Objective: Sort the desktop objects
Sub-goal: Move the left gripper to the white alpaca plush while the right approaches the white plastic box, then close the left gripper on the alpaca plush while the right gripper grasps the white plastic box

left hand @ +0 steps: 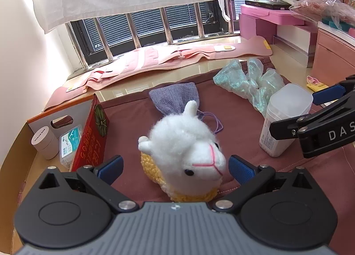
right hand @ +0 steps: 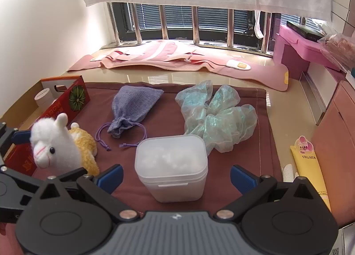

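A white and yellow plush alpaca (left hand: 186, 155) stands on the maroon cloth (left hand: 244, 121). My left gripper (left hand: 175, 169) is open, its blue fingers on either side of the alpaca, apart from it. A translucent lidded box of cotton swabs (right hand: 172, 166) stands upright between the open fingers of my right gripper (right hand: 176, 177), which do not touch it. The alpaca (right hand: 60, 144) also shows at the left of the right wrist view. A purple drawstring pouch (right hand: 133, 108) and a crumpled iridescent bag (right hand: 217, 112) lie further back on the cloth.
A cardboard box (left hand: 13, 166) at the left holds a white jar (left hand: 44, 141), a floss pack (left hand: 70, 144) and a red booklet (left hand: 93, 137). A yellow collagen tube (right hand: 310, 170) lies right of the cloth. A pink mat (right hand: 177, 57) lies by the window.
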